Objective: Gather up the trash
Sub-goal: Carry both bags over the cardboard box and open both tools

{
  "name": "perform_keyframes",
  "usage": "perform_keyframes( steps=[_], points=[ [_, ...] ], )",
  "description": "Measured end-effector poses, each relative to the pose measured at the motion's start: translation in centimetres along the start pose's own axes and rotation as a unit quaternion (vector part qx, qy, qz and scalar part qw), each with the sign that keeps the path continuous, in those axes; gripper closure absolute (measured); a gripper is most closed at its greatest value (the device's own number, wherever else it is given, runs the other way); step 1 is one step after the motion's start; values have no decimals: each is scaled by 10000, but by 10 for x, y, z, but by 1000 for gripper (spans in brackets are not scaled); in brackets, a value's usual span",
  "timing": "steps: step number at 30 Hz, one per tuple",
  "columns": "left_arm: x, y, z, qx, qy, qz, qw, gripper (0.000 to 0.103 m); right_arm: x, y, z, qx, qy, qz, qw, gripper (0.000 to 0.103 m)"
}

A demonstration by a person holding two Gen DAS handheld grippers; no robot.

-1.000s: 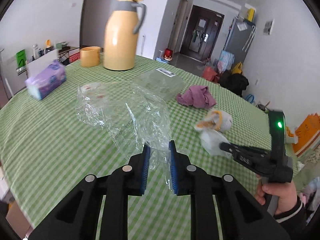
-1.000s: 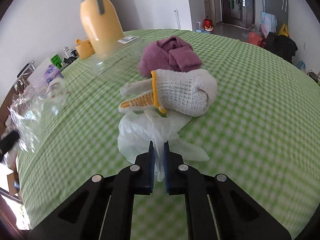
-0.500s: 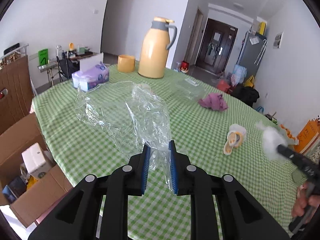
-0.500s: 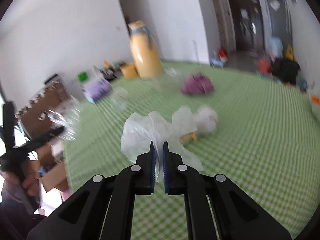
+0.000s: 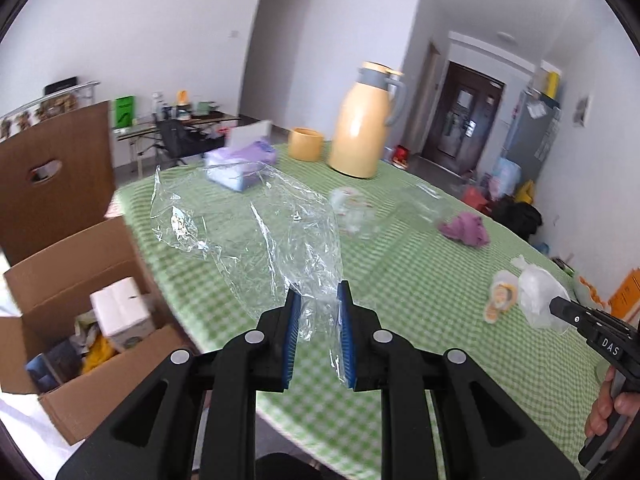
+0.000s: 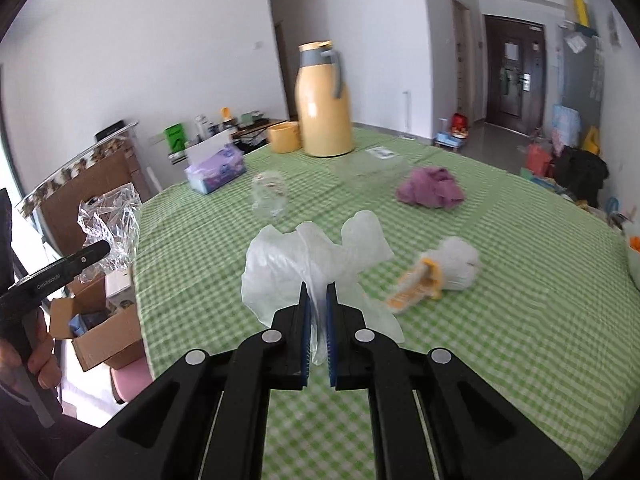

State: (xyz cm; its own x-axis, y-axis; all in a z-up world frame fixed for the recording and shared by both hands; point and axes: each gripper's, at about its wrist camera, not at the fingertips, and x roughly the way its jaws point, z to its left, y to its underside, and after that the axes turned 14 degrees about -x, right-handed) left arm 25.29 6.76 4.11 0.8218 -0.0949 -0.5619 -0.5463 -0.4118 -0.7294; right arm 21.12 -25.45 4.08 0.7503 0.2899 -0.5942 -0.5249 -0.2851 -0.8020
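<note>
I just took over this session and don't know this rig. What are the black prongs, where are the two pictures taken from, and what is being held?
No robot: a person holds two handheld grippers, each with a fisheye camera looking along its fingers. The left gripper pinches a crinkled clear plastic film; the right gripper pinches a white plastic bag. On the green checked table stand a yellow thermos, a tissue pack, a purple cloth and a rolled glove. A cardboard box sits beside it.

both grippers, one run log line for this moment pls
left gripper: shut on clear plastic wrap | right gripper: shut on white plastic bag | both lifted off table | cardboard box: open, beside table
</note>
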Motion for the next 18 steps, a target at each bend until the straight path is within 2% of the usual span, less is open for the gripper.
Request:
perform_keyframes(
  steps=[5, 9, 14, 15, 18],
  points=[
    [-8, -15, 64, -496, -566, -160, 9970, 87, 37, -27, 46, -307, -477, 57, 9984, 96],
    [-22, -33, 134, -936, -1132, -381, 9884, 87, 71, -54, 101, -706, -1009, 95, 9923, 96],
    [-39, -46, 244, -1707, -2003, -500, 9635, 87, 107, -79, 178, -1212, -1740, 136, 9772, 96],
    [-40, -47, 272, -1943, -2252, -448, 9537, 87, 111, -82, 190, -1286, -1846, 138, 9743, 96],
    [-38, -48, 327, -2378, -2559, -222, 9367, 87, 129, -91, 229, -1507, -2183, 185, 9640, 96]
  ],
)
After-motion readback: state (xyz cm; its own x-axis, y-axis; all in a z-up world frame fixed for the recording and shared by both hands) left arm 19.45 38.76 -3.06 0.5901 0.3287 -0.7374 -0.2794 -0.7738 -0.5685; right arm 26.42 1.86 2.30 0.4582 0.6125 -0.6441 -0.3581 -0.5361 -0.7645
